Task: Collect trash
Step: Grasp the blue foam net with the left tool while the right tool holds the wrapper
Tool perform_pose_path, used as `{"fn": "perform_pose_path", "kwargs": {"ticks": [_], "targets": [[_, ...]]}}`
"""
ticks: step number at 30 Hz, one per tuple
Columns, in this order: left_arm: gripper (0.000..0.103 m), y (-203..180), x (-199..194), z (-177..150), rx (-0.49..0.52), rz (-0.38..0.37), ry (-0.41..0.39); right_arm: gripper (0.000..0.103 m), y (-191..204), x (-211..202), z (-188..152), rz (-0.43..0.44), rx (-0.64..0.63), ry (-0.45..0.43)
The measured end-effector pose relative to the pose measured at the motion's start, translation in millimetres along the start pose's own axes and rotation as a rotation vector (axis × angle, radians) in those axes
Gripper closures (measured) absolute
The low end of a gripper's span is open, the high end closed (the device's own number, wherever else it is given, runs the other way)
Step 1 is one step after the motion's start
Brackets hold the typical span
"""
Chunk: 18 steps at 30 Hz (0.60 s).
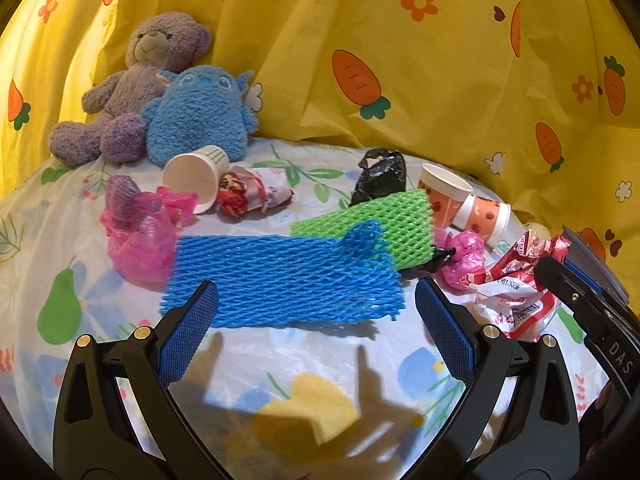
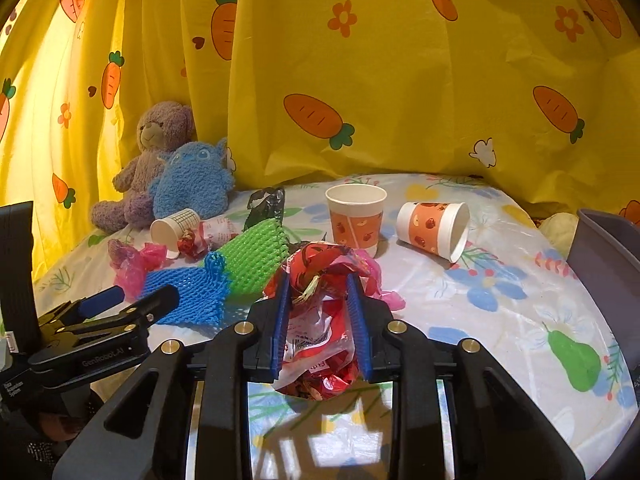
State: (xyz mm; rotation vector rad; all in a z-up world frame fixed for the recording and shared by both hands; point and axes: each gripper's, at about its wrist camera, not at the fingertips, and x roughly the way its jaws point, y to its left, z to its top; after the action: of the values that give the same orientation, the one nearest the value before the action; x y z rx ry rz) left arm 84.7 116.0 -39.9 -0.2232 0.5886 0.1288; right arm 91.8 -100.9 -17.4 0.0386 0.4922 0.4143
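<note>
- On the bench, covered with a flowered plastic sheet (image 2: 500,320), scraps of trash are lying in a loose heap in front of a yellow carrot-print curtain (image 2: 400,80).
- Between the blue pads of the right hand-held gripper (image 2: 320,304), a crumpled red-and-white wrapper (image 2: 320,320) is being squeezed; the jaws are standing narrow and pressing on both of its sides.
- Just beyond that wrapper, an upright orange paper cup (image 2: 355,216) is standing, and a second orange cup (image 2: 434,230) is lying on its side to the right of it.
- At the right edge of the right wrist view, part of a grey bin (image 2: 608,256) is showing.
- In front of the left hand-held gripper (image 1: 316,320), a blue foam net (image 1: 280,276) is lying flat on the sheet; the jaws are standing wide apart and empty, their tips overlapping the net's near edge in the view, whether touching it I cannot tell.
- Overlapping the blue net's far right corner, a green foam net (image 1: 384,224) is resting, with a black bag (image 1: 380,176) behind it.
- To the left of the nets, a pink bag (image 1: 140,232), a tipped white cup (image 1: 196,178) and a red wrapper (image 1: 248,196) are lying.
- Against the curtain, a purple teddy bear (image 1: 132,88) and a blue plush toy (image 1: 200,116) are sitting.
</note>
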Motion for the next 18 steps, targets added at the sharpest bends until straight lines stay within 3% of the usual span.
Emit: {"fn": "perform_pose_path", "kwargs": {"ticks": [5,8,13,18], "targets": [[0.007,-25.0,23.3,0.6,0.037,0.013,0.051,0.074,-12.3,-6.7,-0.5,-0.011,0.019,-0.014],[0.013,-34.6,38.5,0.7,0.067,0.053,0.096,0.074,-17.6,-8.9,-1.4,-0.013,0.026,-0.016],[0.042,-29.8,50.0,1.7,0.05,0.074,0.146,0.074,-23.4,-12.8,-2.9,-0.017,0.029,-0.021],[0.084,-22.2,48.7,0.1,0.043,0.048,0.162,0.074,-24.9,-13.8,-3.6,-0.013,0.035,-0.022]]}}
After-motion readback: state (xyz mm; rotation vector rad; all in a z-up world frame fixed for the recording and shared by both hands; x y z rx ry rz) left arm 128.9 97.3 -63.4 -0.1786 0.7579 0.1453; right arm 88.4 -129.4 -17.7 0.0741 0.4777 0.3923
